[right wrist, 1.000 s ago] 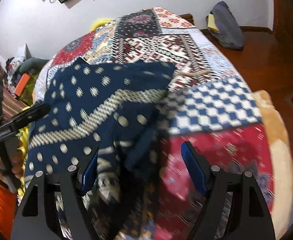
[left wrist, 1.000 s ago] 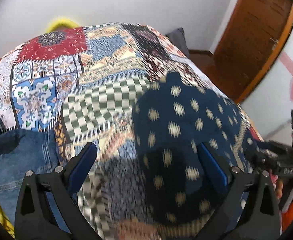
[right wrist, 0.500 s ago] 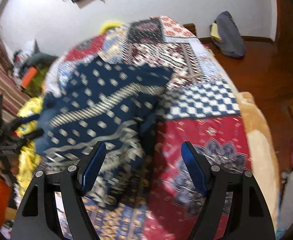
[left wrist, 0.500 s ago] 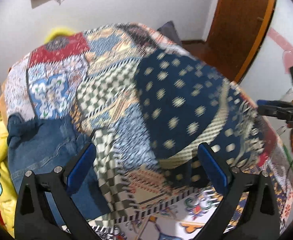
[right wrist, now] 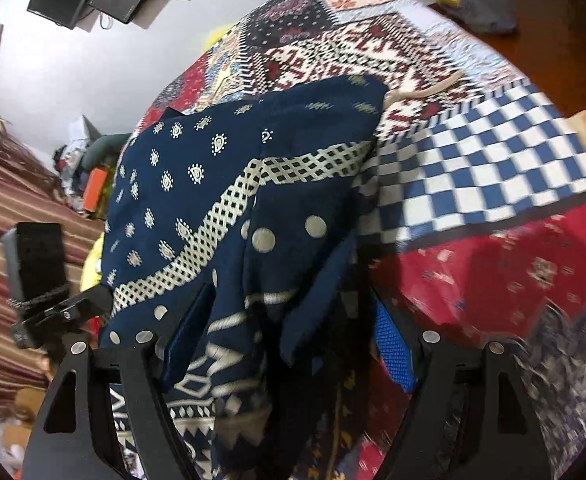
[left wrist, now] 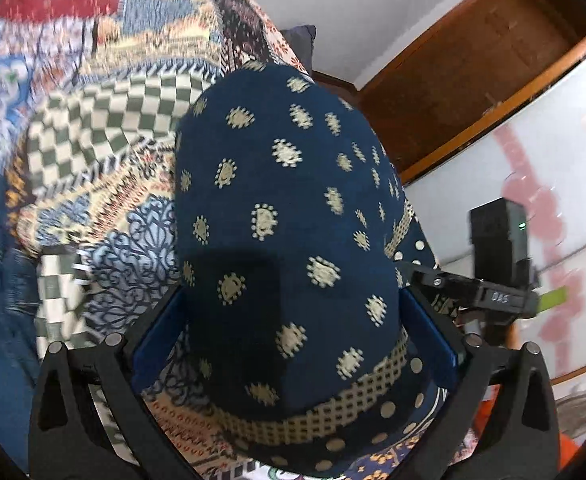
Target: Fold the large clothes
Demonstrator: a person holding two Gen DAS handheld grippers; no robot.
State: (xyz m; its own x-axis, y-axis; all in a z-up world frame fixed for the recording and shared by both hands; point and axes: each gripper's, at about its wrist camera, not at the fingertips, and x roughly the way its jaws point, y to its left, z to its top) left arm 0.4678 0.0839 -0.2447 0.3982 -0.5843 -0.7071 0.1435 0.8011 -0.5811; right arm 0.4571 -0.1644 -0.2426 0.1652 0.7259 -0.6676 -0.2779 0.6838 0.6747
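Navy cream-dotted cloth garment (left wrist: 285,216) on patchwork quilt (right wrist: 493,184) — left gripper (left wrist: 293,344) and right gripper (right wrist: 289,340) both spread, fabric lying loose between their blue pads.

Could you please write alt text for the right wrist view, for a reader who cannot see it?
A navy patterned garment with cream dots and a lattice band lies rumpled on a patchwork bedspread, its near folds between the spread blue-padded fingers of the right gripper. The left gripper, hand-held, shows at the left edge.
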